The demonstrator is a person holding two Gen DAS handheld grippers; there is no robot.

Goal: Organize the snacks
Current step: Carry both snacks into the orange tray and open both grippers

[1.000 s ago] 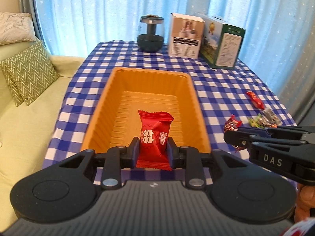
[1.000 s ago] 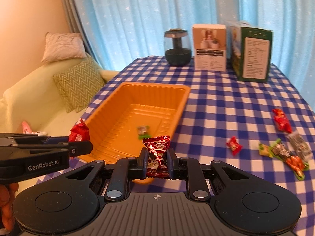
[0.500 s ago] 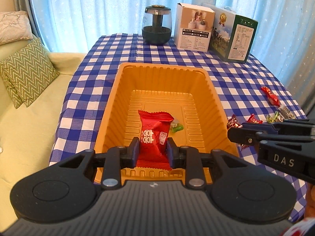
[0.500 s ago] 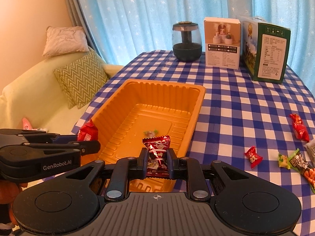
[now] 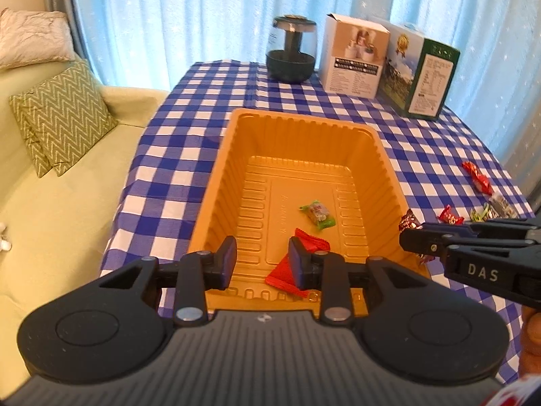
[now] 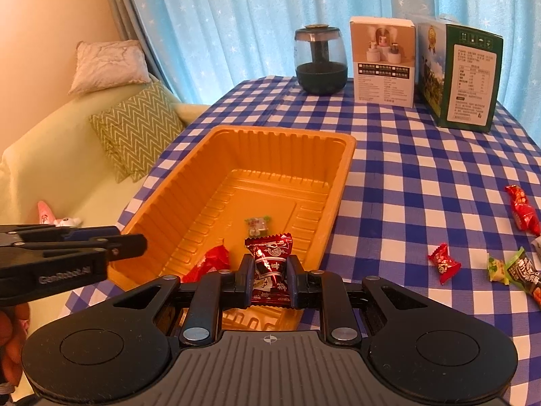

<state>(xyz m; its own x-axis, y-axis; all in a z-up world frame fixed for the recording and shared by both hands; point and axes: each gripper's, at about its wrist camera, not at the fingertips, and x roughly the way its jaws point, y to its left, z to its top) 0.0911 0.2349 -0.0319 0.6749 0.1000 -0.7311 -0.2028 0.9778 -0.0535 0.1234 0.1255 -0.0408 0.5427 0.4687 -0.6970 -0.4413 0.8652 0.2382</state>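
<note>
While left gripper [image 5: 260, 264] opens, red packet [image 5: 297, 264] inside tray [image 5: 304, 125] near rim.

Both wrist cameras look steeply down, close over the shared orange tray [image 5: 216, 182].

One orange tray [image 6: 341, 165]; two boxes [image 6: 383, 62]; one jar [image 6: 320, 61]; two cushions [image 6: 135, 128].

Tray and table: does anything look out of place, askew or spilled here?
Nothing spilled or damaged. A red packet lies tilted in the tray, against one pad of the open left tongs. The right tongs hold a dark red candy. Several wrapped snacks lie loose on the tablecloth, unsorted.
</note>
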